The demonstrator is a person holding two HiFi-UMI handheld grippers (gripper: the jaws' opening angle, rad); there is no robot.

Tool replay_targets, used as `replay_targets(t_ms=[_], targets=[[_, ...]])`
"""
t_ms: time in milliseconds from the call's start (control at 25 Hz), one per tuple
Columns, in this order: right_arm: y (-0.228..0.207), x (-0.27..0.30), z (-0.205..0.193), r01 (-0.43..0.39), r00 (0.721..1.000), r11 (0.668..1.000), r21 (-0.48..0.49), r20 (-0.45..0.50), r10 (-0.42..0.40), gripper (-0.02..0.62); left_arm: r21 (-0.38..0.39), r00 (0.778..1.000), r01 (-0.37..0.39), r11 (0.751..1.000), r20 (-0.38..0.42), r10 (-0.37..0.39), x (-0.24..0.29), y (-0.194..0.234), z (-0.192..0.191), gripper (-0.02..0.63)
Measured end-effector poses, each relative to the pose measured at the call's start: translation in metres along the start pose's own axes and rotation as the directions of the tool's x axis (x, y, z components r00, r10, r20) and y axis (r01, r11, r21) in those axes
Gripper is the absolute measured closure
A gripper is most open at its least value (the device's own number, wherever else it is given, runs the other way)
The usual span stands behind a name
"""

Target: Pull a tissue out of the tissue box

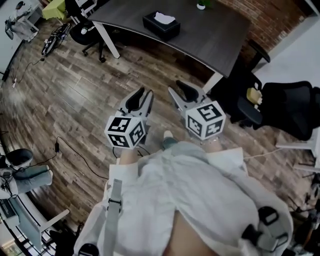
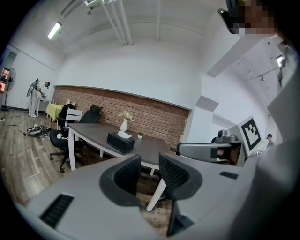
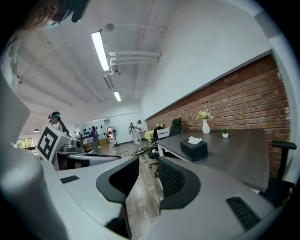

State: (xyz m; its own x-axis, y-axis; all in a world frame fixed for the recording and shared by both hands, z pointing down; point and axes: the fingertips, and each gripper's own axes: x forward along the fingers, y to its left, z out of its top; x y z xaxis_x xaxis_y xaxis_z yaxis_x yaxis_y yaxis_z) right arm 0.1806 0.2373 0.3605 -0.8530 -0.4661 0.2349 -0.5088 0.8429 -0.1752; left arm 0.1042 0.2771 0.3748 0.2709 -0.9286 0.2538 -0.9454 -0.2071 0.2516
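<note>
A black tissue box point(image 1: 161, 25) with a white tissue point(image 1: 164, 18) sticking out of its top stands on the dark grey table point(image 1: 210, 35), well ahead of both grippers. My left gripper point(image 1: 145, 95) and right gripper point(image 1: 177, 89) hang side by side over the wooden floor, short of the table, both pointing toward it. In the left gripper view the box point(image 2: 120, 142) shows beyond the open left gripper point(image 2: 149, 173). In the right gripper view the box point(image 3: 194, 149) lies to the right of the open right gripper point(image 3: 147, 176). Nothing is between either pair of jaws.
A white vase point(image 2: 123, 124) with flowers and a small potted plant point(image 1: 201, 5) stand on the table behind the box. Black office chairs point(image 1: 250, 100) stand at the table's right end, another chair point(image 1: 92, 32) at its left. A cable point(image 1: 75, 155) lies on the floor. People point(image 3: 94, 138) stand far off.
</note>
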Motion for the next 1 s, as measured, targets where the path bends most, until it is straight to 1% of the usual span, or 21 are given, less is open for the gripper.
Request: replay_targets(t_ms=[200,320,440,680,800,1000], targets=[[-0.036,0.038,0.018,-0.021,1.000,1.000,-0.008,-0.004,0.021,0.488,0.003,1.000,-0.003,1.000,0.008,0.003,0.050,0.021,0.025,0.505],[-0.054,0.054,0.024,-0.019,1.000,1.000,-0.021,-0.016,0.019,0.488,0.000,1.000,-0.010,1.000,0.000,0.010,0.070,0.029,0.030,0.504],[-0.071,0.064,0.024,0.009,1.000,1.000,-0.017,-0.023,-0.009,0.482,-0.017,0.999,-0.017,1.000,-0.028,0.017,0.081,0.037,0.025,0.503],[-0.089,0.086,0.004,0.010,0.996,1.000,0.020,-0.087,-0.008,0.476,-0.063,0.997,-0.035,0.997,-0.073,0.031,0.097,0.059,0.012,0.505],[-0.095,0.095,0.000,0.015,0.996,0.999,0.037,-0.087,-0.012,0.476,-0.076,0.996,-0.038,0.996,-0.089,0.031,0.105,0.071,0.009,0.505],[-0.111,0.125,-0.001,0.048,0.996,0.997,0.064,-0.084,-0.042,0.477,-0.075,0.995,-0.008,0.997,-0.103,0.001,0.129,0.101,0.011,0.505]])
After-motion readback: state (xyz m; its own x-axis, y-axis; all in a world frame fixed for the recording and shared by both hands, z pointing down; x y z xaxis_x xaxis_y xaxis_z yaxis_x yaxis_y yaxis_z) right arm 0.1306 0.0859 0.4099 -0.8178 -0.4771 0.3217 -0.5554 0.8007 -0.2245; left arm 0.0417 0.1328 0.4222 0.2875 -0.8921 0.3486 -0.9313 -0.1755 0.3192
